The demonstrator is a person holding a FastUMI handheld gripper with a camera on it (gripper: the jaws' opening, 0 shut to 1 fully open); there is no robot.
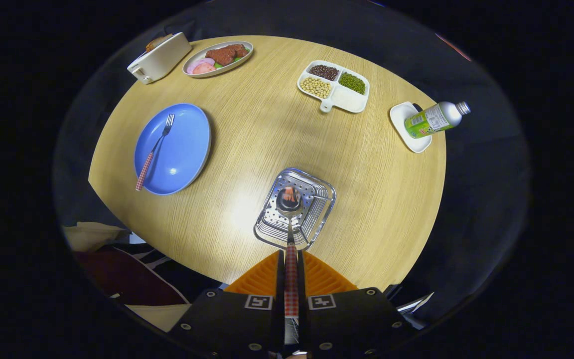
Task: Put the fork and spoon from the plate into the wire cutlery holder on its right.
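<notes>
Gripper (pixel 291 269) fingers clamped on the checked handle of the steel spoon (pixel 289 209), bowl hanging over the silver wire cutlery holder (pixel 317 212). Spoon drop in hand: lower it in, then release. Checked-handle fork (pixel 155 149) lies on the round blue plate (pixel 187 154), left of holder, likely next.

Overhead light is pooling as soft glare on the round pale wooden table (pixel 267 149) and glinting off the round blue plate (pixel 180 159) (focus sharp); fisheye distortion is bending the dim edges.
</notes>
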